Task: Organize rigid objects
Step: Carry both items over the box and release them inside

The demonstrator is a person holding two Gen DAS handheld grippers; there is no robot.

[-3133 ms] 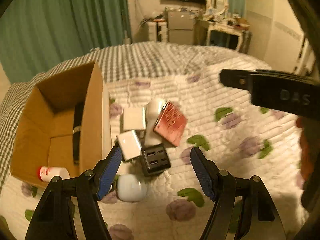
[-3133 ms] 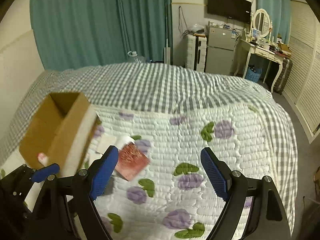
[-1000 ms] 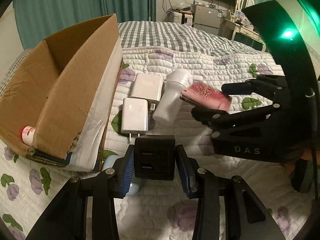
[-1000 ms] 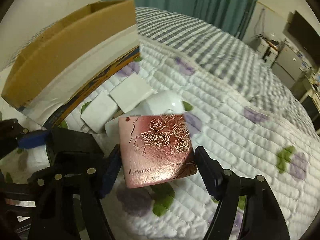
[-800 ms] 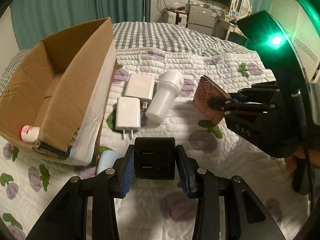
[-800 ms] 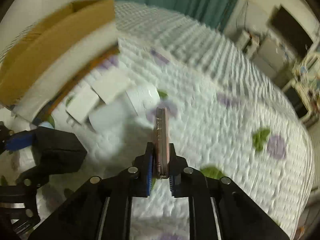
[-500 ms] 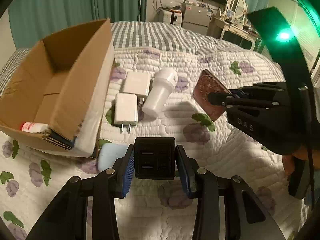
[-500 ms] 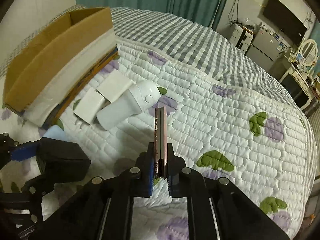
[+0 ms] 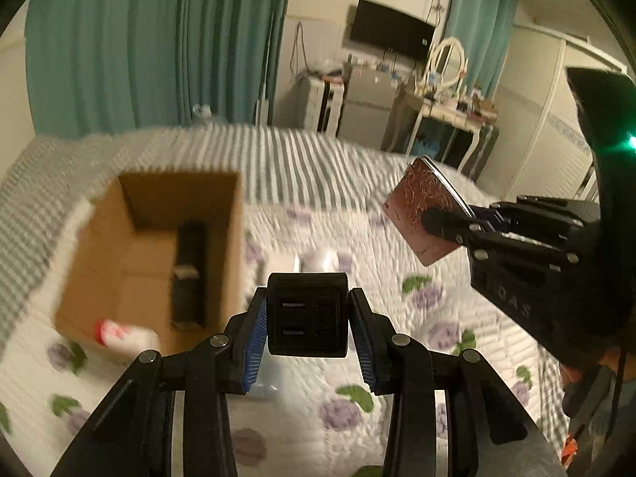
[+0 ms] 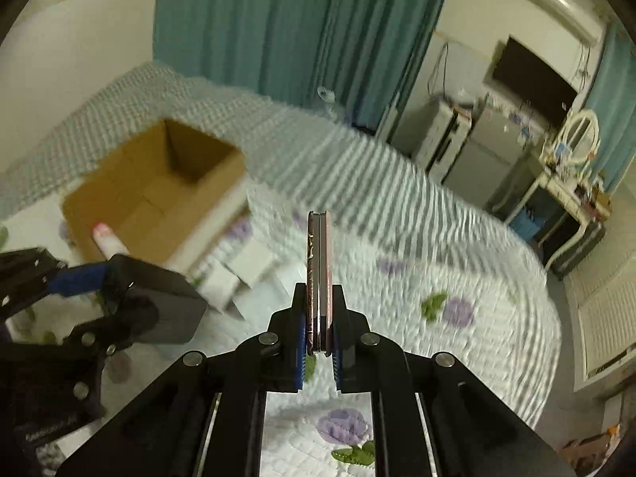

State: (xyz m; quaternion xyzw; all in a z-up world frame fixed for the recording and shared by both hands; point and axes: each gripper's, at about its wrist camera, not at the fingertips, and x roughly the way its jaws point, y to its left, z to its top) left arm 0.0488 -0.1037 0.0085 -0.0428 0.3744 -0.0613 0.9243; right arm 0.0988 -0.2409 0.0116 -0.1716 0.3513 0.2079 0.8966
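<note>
My left gripper (image 9: 308, 310) is shut on a black multi-port charger block (image 9: 307, 314), held in the air above the quilt. My right gripper (image 10: 318, 298) is shut on a thin pink case with a rose pattern (image 10: 318, 274), seen edge-on; the same pink case (image 9: 427, 208) shows at the right of the left wrist view. The open cardboard box (image 9: 159, 254) sits on the bed to the left, with a long black item (image 9: 189, 274) and a white bottle with a red label (image 9: 119, 334) inside. The black charger (image 10: 167, 306) also shows at the right wrist view's left.
White chargers and a white cylinder (image 10: 246, 274) lie blurred on the floral quilt (image 9: 417, 357) beside the box. A pale blue item (image 9: 270, 377) lies under my left gripper. Beyond the bed stand teal curtains, a small fridge, a dressing table and a wall TV.
Both grippers have risen well above the bed with their objects, and the box interior has come into view. The right gripper closed on the pink case about a second ago.
</note>
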